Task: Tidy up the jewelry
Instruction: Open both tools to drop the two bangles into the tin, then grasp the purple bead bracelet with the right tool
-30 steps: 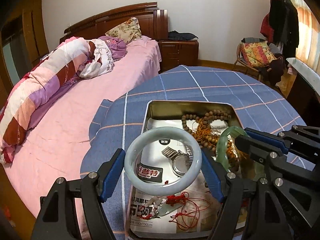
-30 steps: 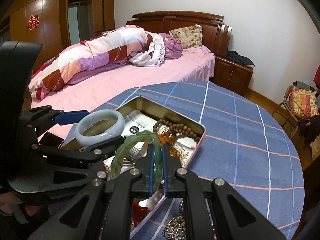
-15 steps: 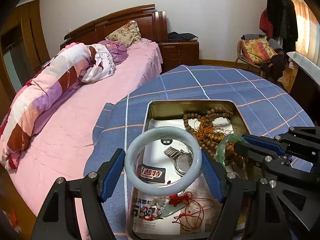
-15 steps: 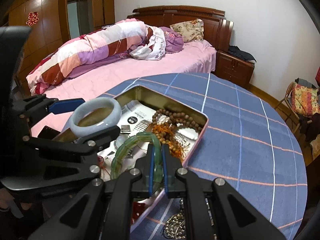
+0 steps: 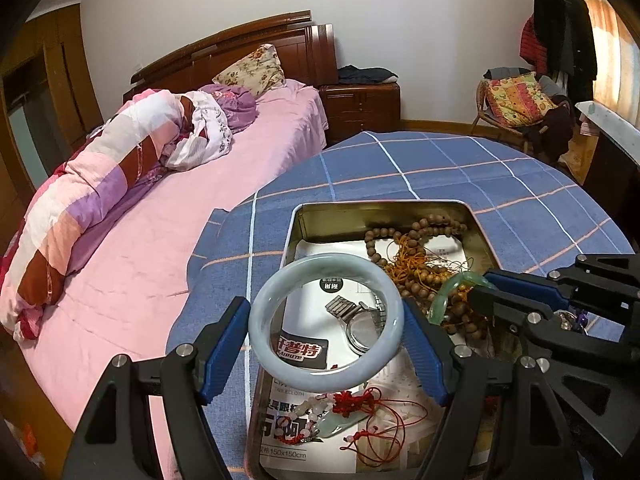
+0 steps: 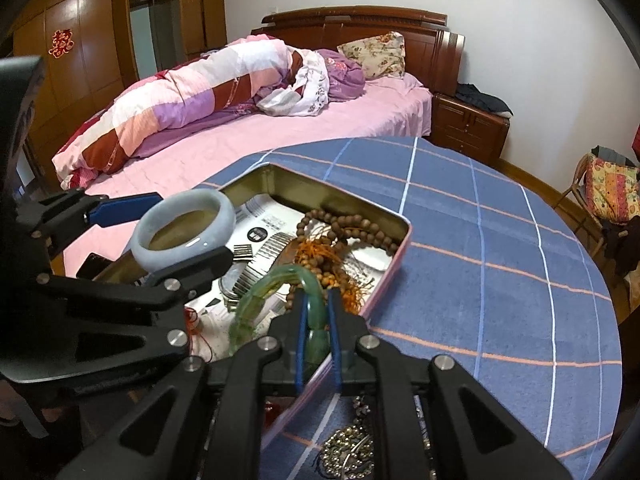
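Note:
My left gripper (image 5: 325, 322) is shut on a pale grey-blue jade bangle (image 5: 280, 360), held level above the open metal tin (image 5: 360, 210); the bangle also shows in the right wrist view (image 6: 184, 230). My right gripper (image 6: 318, 312) is shut on a green jade bangle (image 6: 256, 300), held upright over the tin's right side; it shows in the left wrist view (image 5: 448, 292). In the tin (image 6: 400, 252) lie wooden prayer beads (image 5: 416, 236) with orange cord, a metal watch (image 5: 360, 320) and a red-corded pendant (image 5: 340, 420).
The tin sits on a round table with a blue checked cloth (image 5: 460, 168). A silvery chain (image 6: 348, 448) lies on the cloth beside the tin, under my right gripper. A pink bed (image 5: 180, 220) borders the table on the left.
Both grippers have lowered slightly toward the tin, each keeping its bangle. The green bangle now sits closer to the prayer beads.

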`<action>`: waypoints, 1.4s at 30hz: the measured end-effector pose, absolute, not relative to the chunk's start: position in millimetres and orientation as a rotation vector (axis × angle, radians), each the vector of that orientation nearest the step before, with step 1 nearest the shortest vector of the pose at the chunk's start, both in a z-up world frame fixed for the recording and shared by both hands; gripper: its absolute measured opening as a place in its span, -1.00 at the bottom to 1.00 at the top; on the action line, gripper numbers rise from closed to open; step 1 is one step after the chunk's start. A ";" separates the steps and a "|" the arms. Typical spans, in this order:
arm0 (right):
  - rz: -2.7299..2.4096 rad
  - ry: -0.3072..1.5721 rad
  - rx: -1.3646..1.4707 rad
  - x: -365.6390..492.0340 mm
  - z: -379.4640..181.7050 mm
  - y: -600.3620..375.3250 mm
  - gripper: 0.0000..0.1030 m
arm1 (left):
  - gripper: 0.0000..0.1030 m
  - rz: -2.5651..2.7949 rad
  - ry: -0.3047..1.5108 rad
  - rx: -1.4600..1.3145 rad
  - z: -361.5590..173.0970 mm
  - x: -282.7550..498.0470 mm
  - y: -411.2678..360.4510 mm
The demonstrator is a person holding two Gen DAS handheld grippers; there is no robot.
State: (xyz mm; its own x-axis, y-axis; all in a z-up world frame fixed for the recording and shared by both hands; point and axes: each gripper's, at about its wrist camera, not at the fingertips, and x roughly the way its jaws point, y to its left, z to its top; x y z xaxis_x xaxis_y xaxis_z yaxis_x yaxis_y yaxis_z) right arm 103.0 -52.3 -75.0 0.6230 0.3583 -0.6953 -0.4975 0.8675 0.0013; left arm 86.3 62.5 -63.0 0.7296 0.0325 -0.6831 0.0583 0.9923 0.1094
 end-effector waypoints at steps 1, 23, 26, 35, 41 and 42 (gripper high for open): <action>0.501 0.751 -0.193 102.9 -74.3 -53.0 -0.57 | 0.47 -0.010 0.759 0.124 -63.4 87.1 62.4; 0.414 0.722 -0.099 93.2 -59.2 -117.0 0.39 | 0.48 0.028 0.745 0.017 -55.2 88.3 80.8; 0.354 0.739 -0.070 92.8 -63.8 -144.6 0.39 | 0.48 0.063 0.738 0.004 -55.9 87.8 83.8; 0.275 0.819 -0.033 83.7 -90.4 -193.8 0.30 | 0.48 0.181 0.729 -0.038 -50.6 86.4 108.7; 0.280 0.823 -0.024 80.8 -87.6 -198.4 0.08 | 0.48 0.151 0.737 -0.023 -52.7 80.2 80.6; 0.281 0.823 -0.028 80.4 -87.6 -197.7 0.06 | 0.48 0.142 0.742 -0.030 -55.1 80.0 74.9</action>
